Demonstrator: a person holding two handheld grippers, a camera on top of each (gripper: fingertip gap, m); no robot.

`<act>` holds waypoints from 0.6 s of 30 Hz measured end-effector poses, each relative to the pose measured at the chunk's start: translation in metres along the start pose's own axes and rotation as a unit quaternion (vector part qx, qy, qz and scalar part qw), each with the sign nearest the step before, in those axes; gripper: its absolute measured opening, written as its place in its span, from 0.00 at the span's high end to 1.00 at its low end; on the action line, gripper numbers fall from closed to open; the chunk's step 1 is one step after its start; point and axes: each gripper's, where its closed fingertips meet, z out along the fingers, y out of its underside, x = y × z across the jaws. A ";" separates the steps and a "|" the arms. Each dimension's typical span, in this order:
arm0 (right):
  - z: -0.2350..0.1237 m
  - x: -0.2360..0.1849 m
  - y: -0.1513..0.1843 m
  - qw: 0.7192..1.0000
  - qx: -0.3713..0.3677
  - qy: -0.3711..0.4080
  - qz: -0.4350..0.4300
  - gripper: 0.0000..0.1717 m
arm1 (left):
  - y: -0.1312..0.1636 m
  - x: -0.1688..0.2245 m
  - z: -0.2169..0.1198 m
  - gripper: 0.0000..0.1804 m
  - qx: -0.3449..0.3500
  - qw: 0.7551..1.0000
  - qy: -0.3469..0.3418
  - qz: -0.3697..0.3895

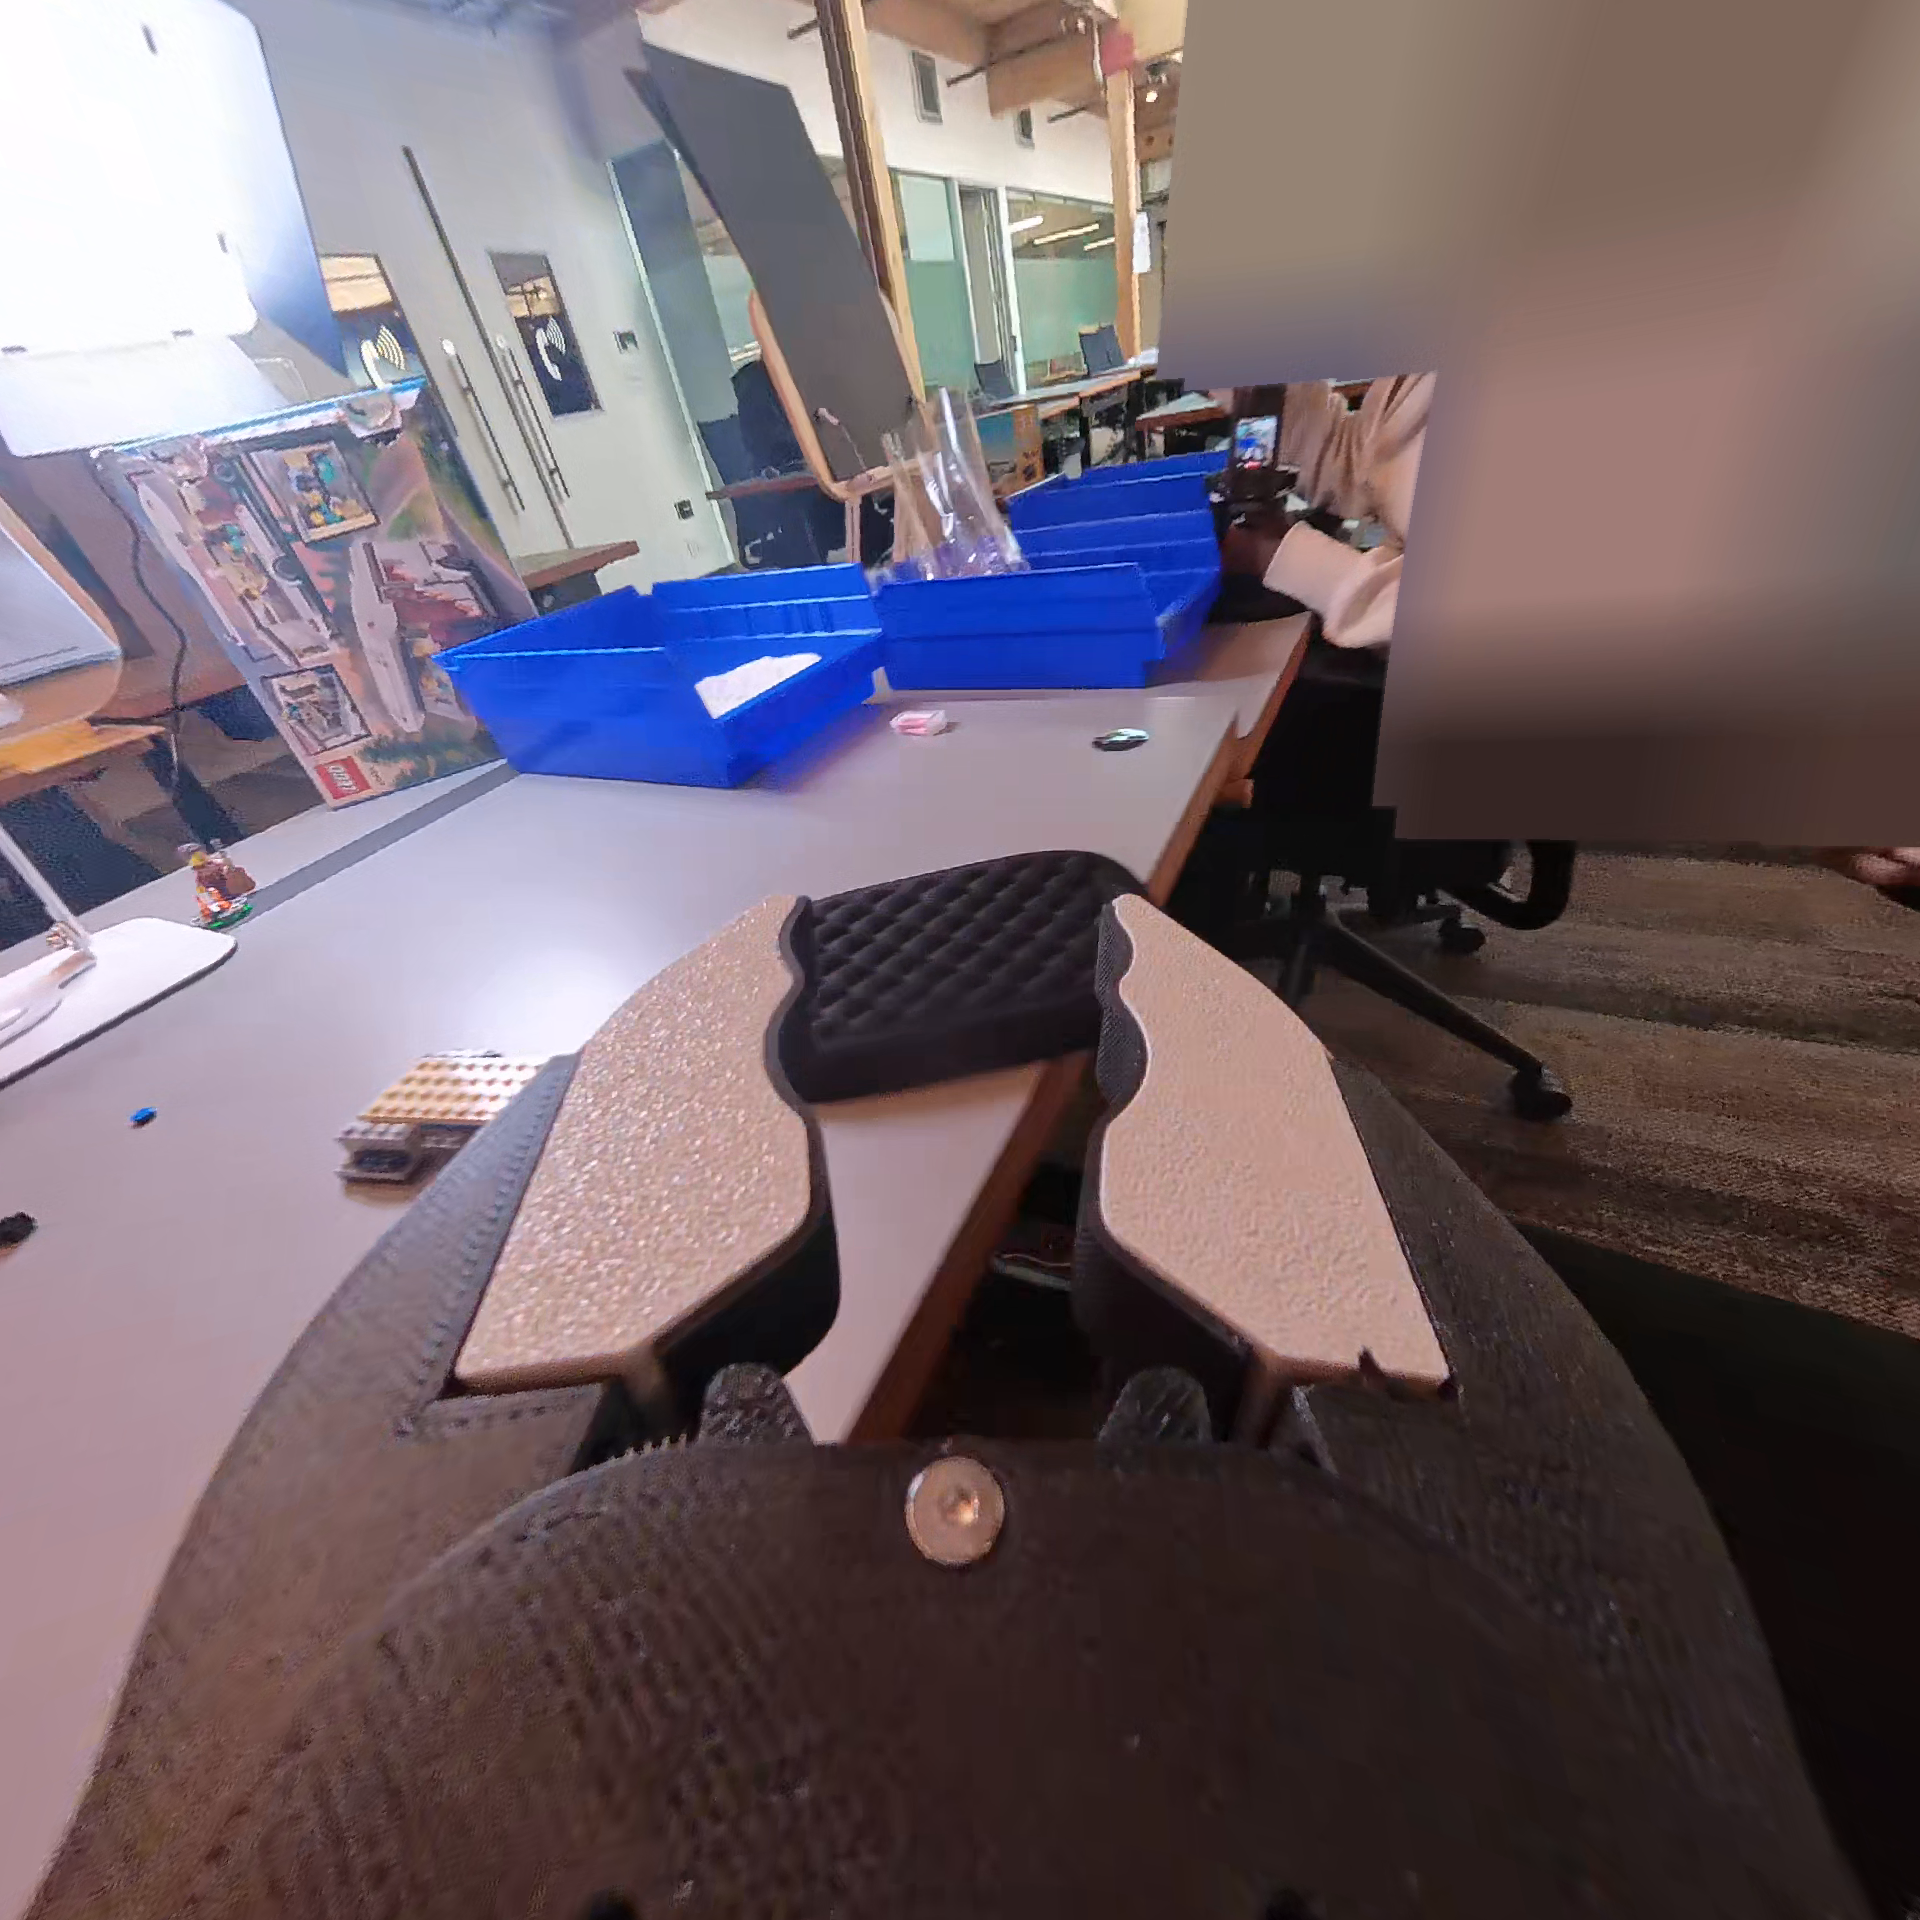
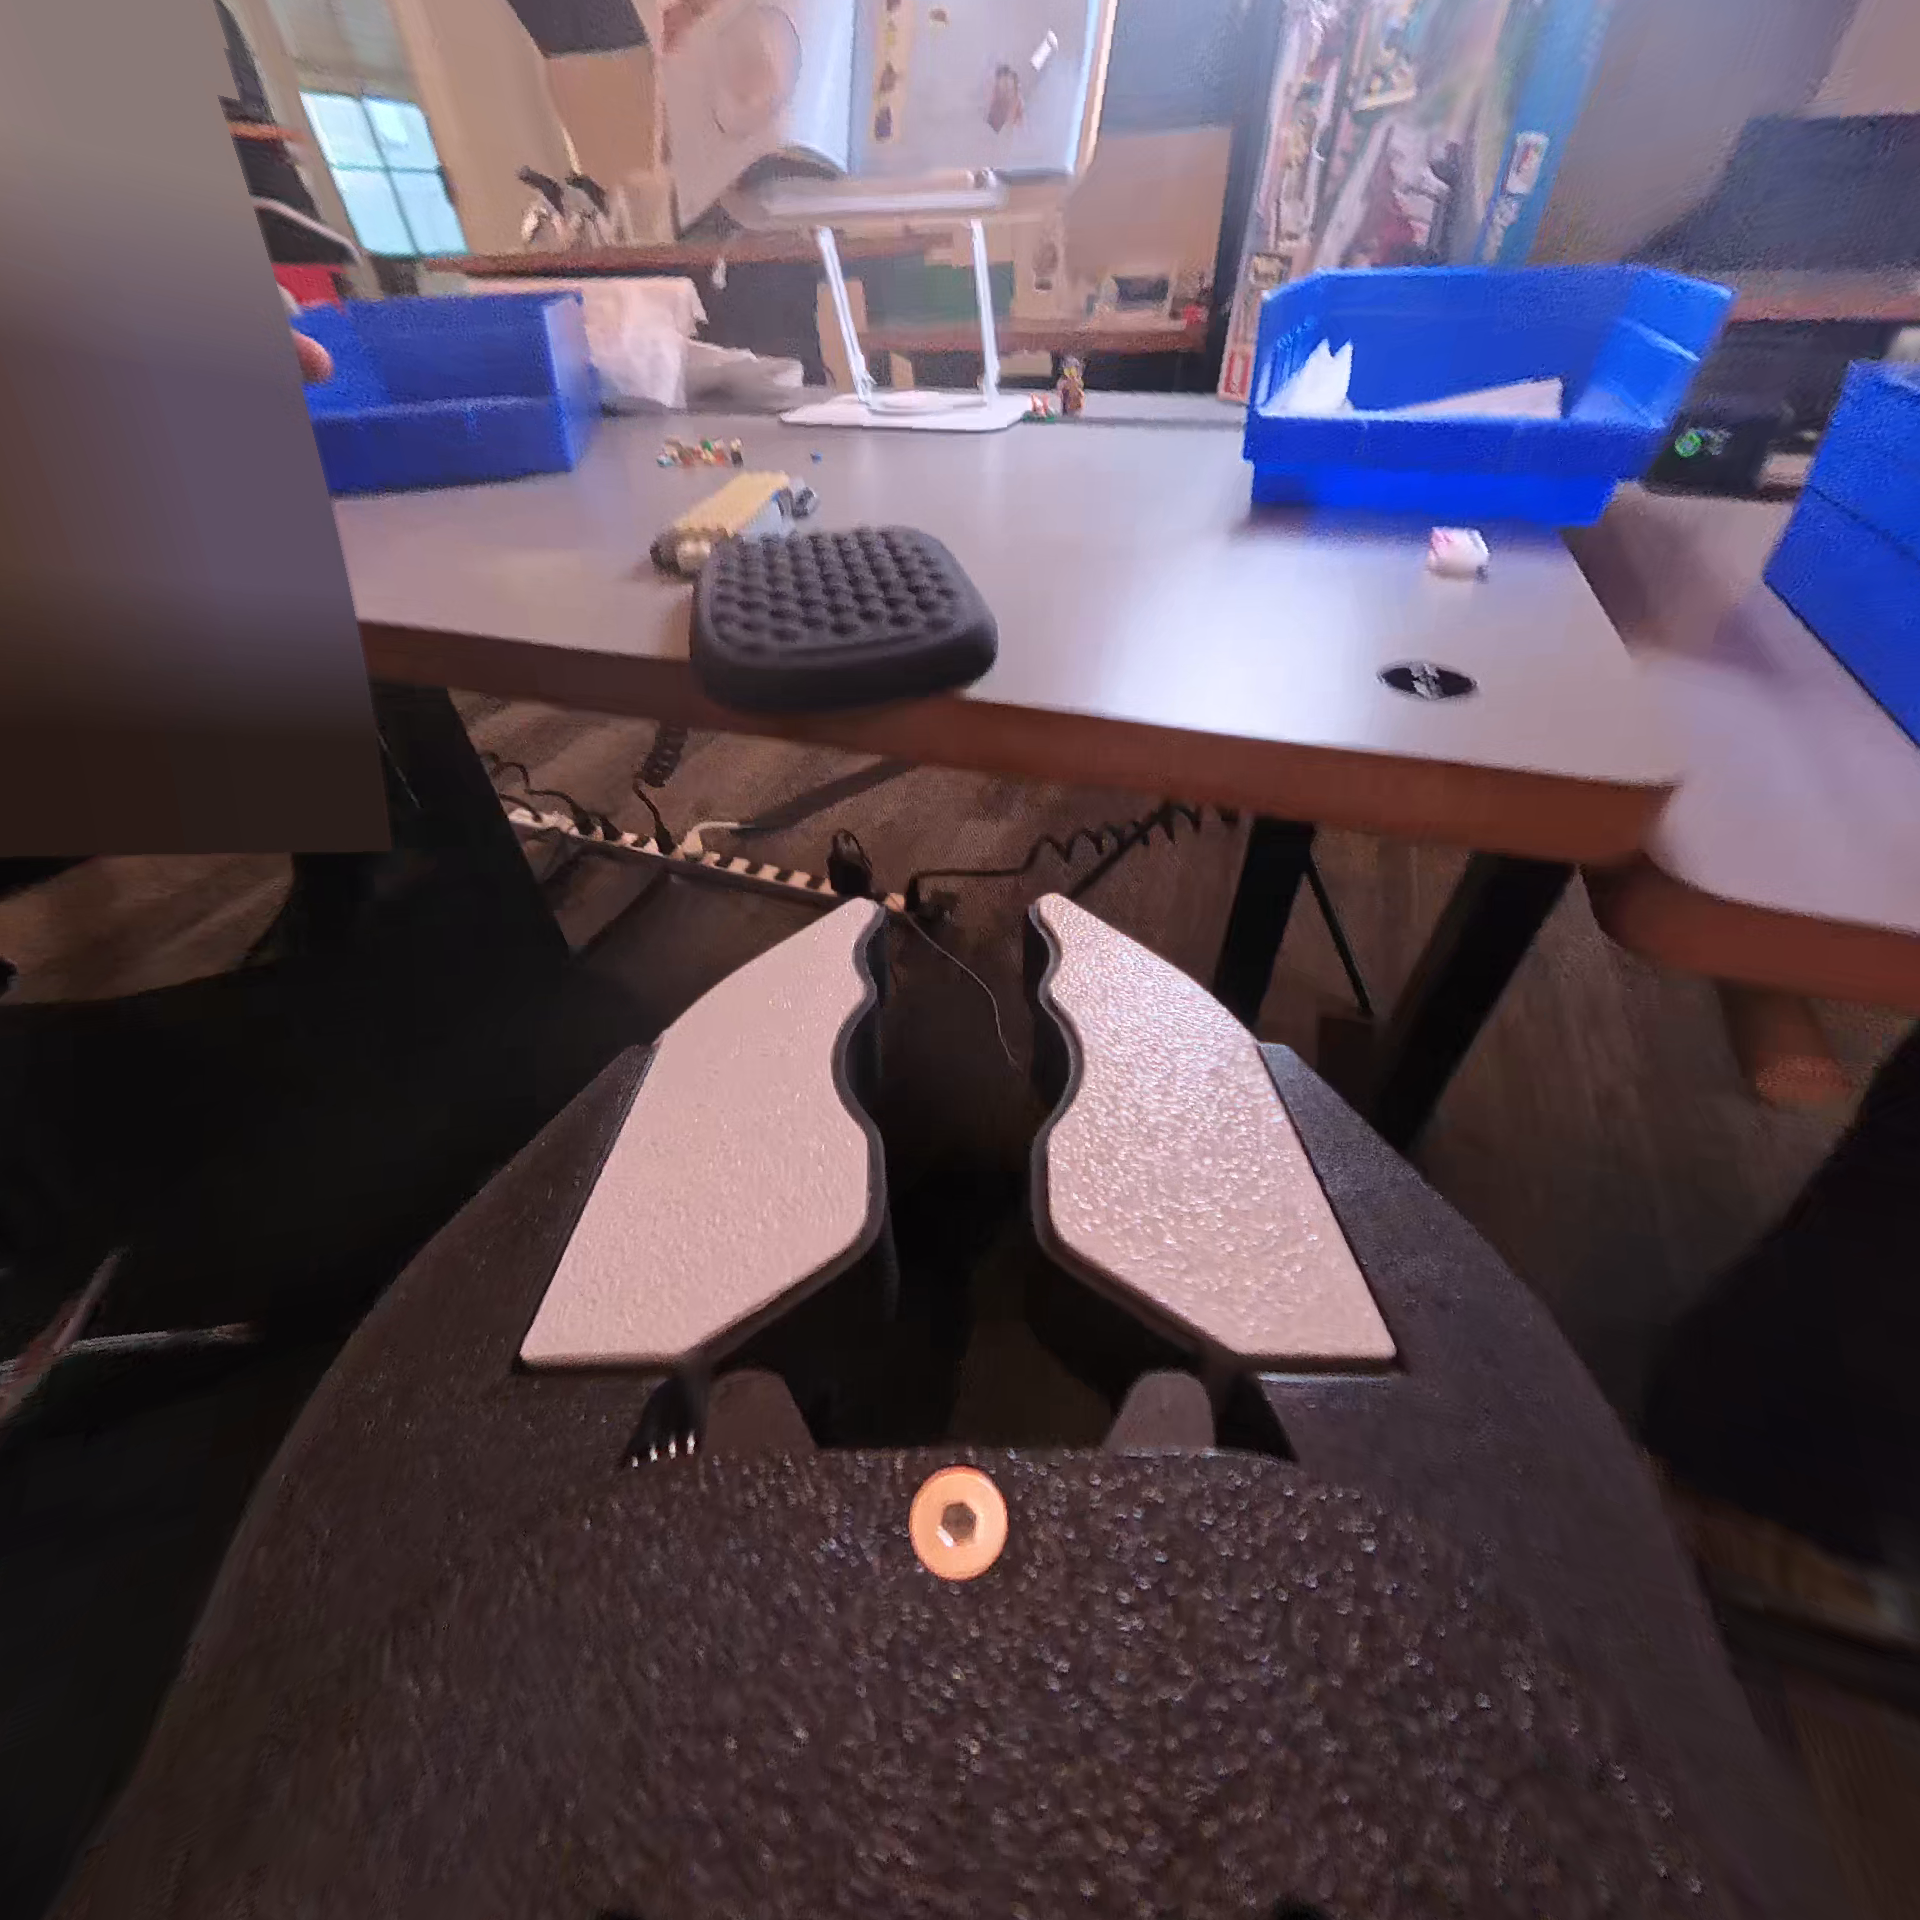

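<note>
1. The grey table (image 2: 1143, 582) carries everything: blue bins (image 1: 623, 707) are lined up along its far side, one with white material inside, and a printed toy box (image 1: 343, 623) leans up behind them.
2. Your left gripper (image 1: 951, 914) is held low over the table's near edge, pointing along it toward the bins. Its jaws are spread wide and pinch nothing.
3. Your right gripper (image 2: 956, 920) hangs off the table, below the level of its top, aimed at the edge from over the carpeted floor (image 2: 1039, 800). Its jaws stand a little apart with nothing between them (a thin cable on the floor only shows through the gap).
4. A black dimpled pad (image 2: 842, 613) lies flat at the table's edge, one side overhanging. In the left wrist view it shows between the left fingertips, yet the right wrist view shows it resting on the table with no jaws on it.
5. A tan studded brick plate on grey bricks (image 1: 457, 1101) sits just beside the pad, untouched.
6. Loose small parts are scattered about: a pink-and-white piece (image 1: 920, 722) near the bins and a minifigure (image 1: 213, 883) by the lamp base (image 1: 114, 977), both well apart from either gripper.
</note>
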 end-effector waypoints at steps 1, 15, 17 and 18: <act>-0.017 0.001 0.011 1.000 -0.009 0.011 0.002 0.85 | -0.002 0.017 -0.005 0.71 0.006 1.000 -0.002 0.002; -0.127 0.191 0.300 0.953 -0.183 0.221 0.100 0.84 | 0.045 0.116 -0.020 0.72 -0.045 0.998 -0.050 0.004; -0.126 0.226 0.364 0.938 -0.223 0.244 0.110 0.83 | 0.064 0.113 -0.010 0.72 -0.053 0.996 -0.068 0.001; -0.123 0.241 0.397 0.930 -0.241 0.254 0.115 0.82 | 0.074 0.111 -0.004 0.72 -0.056 0.995 -0.078 0.001</act>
